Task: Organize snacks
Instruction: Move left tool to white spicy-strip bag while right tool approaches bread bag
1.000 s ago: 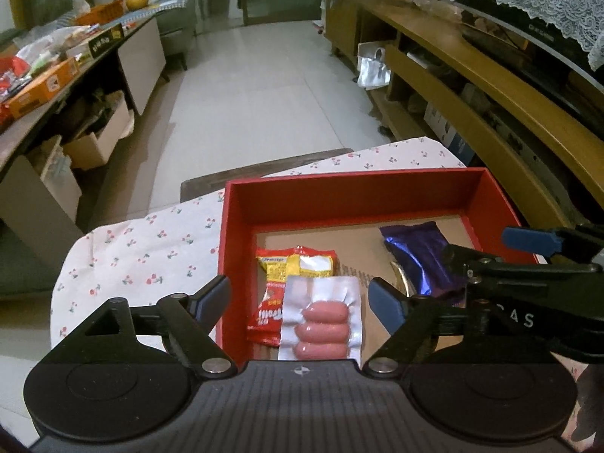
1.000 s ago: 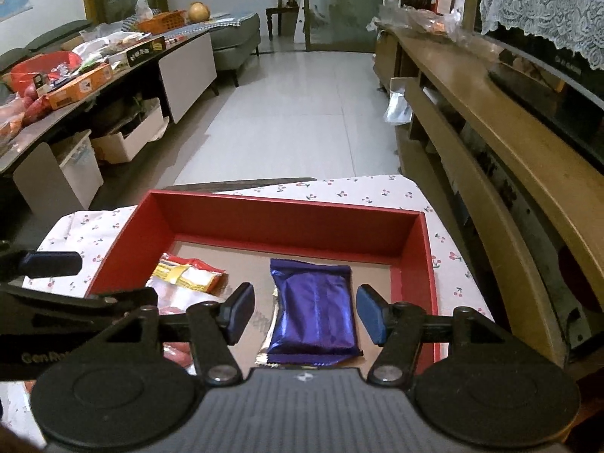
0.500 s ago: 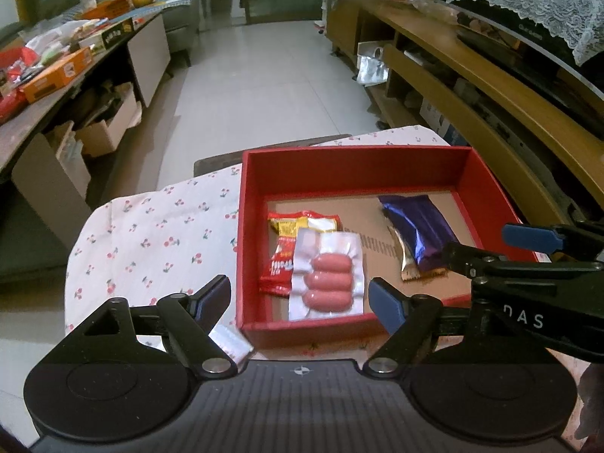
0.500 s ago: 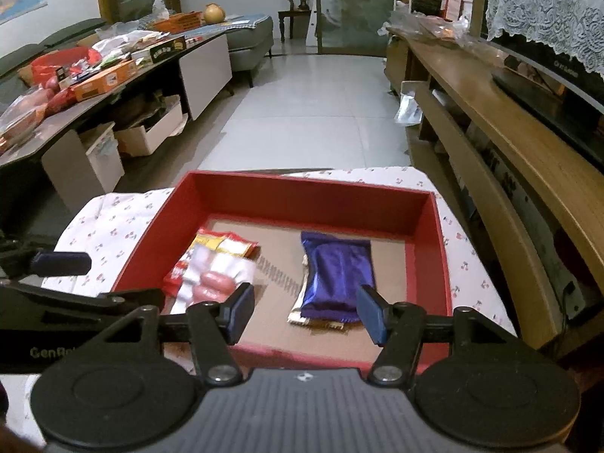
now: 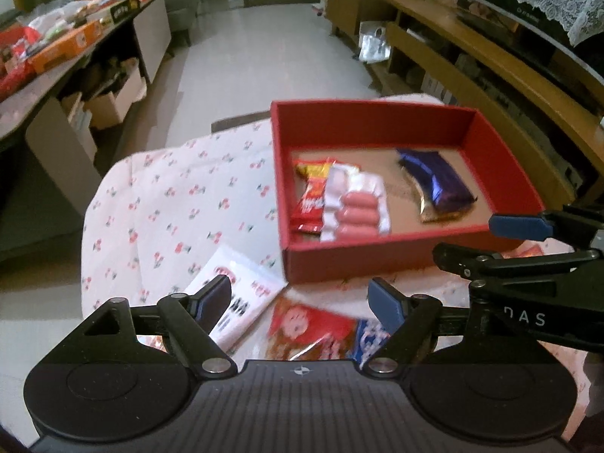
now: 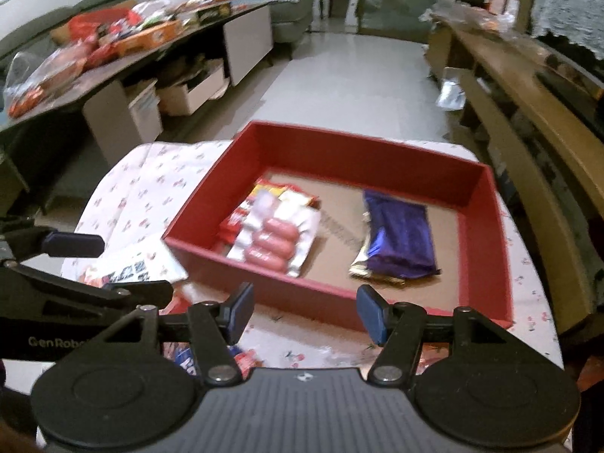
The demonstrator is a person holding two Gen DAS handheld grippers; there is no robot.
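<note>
A red box (image 5: pixel 377 260) (image 6: pixel 294 298) stands on a cherry-print cloth. Inside lie a sausage pack (image 5: pixel 356 209) (image 6: pixel 277 241), a red and yellow packet (image 5: pixel 313 192) (image 6: pixel 264 192) and a purple wrapper (image 5: pixel 438 181) (image 6: pixel 400 241). In front of the box lie a white packet (image 5: pixel 245 302) (image 6: pixel 143 260) and a red and blue packet (image 5: pixel 317 332). My left gripper (image 5: pixel 300 300) hovers open above these loose packets with nothing between its fingers. My right gripper (image 6: pixel 304 311) is open too, empty, just short of the box's near wall.
The small table's cloth (image 5: pixel 158 204) falls off at the left edge. A long cluttered counter (image 6: pixel 113 49) runs along the left, wooden shelving (image 5: pixel 490 60) along the right, with bare floor (image 5: pixel 264 45) beyond the table.
Both grippers have drawn back from over the box toward its near side. The box now lies farther ahead, and loose packets on the cloth have come into view under the fingers.
</note>
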